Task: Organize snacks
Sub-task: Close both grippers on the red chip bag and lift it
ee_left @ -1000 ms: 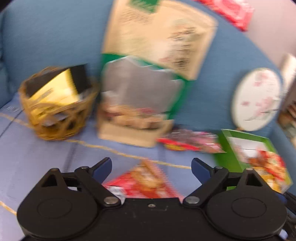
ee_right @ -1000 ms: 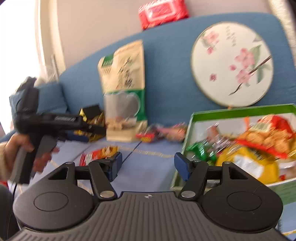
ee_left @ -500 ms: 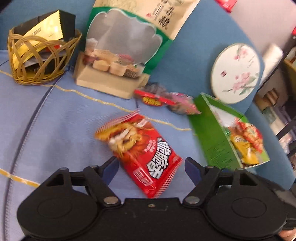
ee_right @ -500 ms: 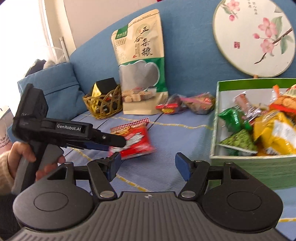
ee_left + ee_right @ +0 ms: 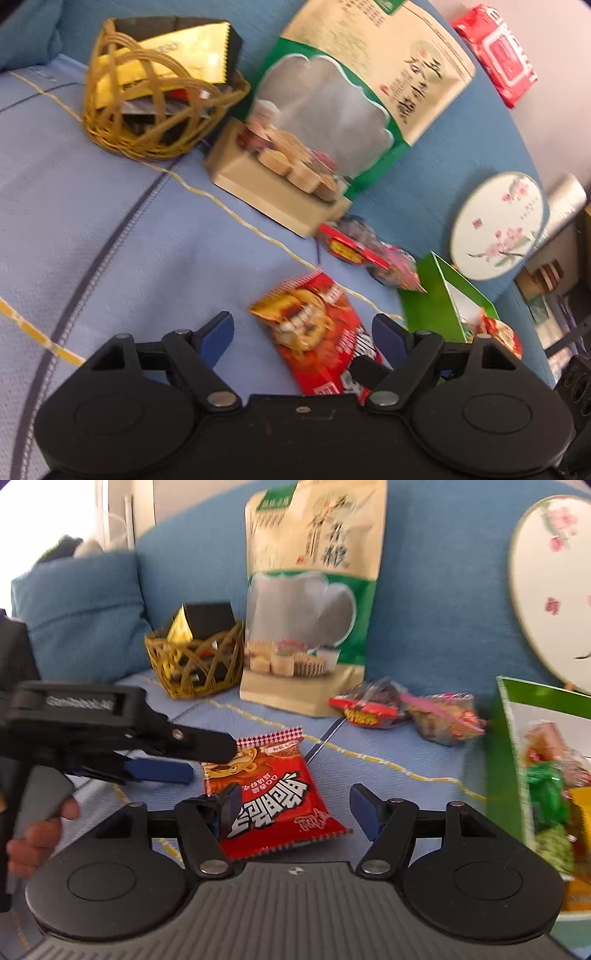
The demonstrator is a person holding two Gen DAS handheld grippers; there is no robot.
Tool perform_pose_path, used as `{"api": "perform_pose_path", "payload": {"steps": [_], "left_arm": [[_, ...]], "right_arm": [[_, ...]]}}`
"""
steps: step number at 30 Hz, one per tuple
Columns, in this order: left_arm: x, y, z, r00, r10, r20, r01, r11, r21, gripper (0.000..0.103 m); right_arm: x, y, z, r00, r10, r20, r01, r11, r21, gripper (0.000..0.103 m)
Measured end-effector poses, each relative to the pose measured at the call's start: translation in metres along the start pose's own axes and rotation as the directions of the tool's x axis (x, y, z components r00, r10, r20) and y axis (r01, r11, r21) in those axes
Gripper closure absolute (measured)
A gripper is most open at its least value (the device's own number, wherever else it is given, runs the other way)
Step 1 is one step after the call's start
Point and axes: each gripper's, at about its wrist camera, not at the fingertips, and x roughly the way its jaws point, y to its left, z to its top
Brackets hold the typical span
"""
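Red snack packet lies flat on the blue sofa cushion, between the wicker basket and the green box. Left gripper and right gripper both spread wide, holding nothing — packet sits just ahead of each. Likely light, puffy, crinkly film, slippery and crushable. Best pinched at a crimped end seam, gently.

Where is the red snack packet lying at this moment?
In both wrist views the red snack packet lies flat on the blue cushion, between both open claws, left of the green box.
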Motion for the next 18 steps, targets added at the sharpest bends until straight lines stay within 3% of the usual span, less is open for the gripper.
{"api": "perform_pose_path", "payload": {"steps": [3, 4, 5, 8, 9, 12, 15, 18], "left_arm": [[0.006, -0.002, 0.000, 1.000, 0.015, 0.000, -0.015, 1.000, 0.024, 0.000], [0.008, -0.005, 0.000, 1.000, 0.029, -0.005, -0.029, 0.998, 0.048, 0.000], [0.009, -0.007, -0.001, 0.999, 0.043, -0.010, -0.042, 0.997, 0.066, 0.010], [0.011, -0.008, -0.008, 0.995, -0.023, -0.095, 0.026, 0.999, 0.029, 0.059], [0.012, -0.010, -0.013, 0.992, -0.035, -0.117, 0.037, 0.999, 0.016, 0.059], [0.009, -0.029, -0.031, 0.988, -0.041, -0.147, 0.059, 0.991, 0.120, 0.058], [0.011, -0.040, -0.040, 0.980, -0.069, -0.189, 0.097, 0.984, 0.147, 0.057], [0.009, -0.038, -0.038, 0.984, -0.054, -0.171, 0.076, 0.989, 0.124, 0.048]], "right_arm": [[0.005, -0.009, -0.002, 0.998, 0.058, -0.012, -0.057, 0.994, 0.089, 0.004], [0.003, -0.014, -0.003, 0.995, 0.096, -0.020, -0.093, 0.986, 0.137, 0.019], [0.000, -0.016, -0.005, 0.992, 0.120, -0.034, -0.113, 0.981, 0.158, 0.039], [-0.017, -0.014, -0.020, 0.980, 0.177, -0.087, -0.160, 0.972, 0.172, 0.057], [-0.025, -0.011, -0.026, 0.977, 0.192, -0.093, -0.175, 0.970, 0.170, 0.057], [-0.055, -0.003, -0.048, 0.974, 0.209, -0.088, -0.194, 0.969, 0.152, 0.057], [-0.075, -0.010, -0.069, 0.977, 0.208, -0.040, -0.196, 0.959, 0.203, 0.050], [-0.076, -0.021, -0.075, 0.981, 0.196, 0.005, -0.189, 0.936, 0.297, 0.034]]}}
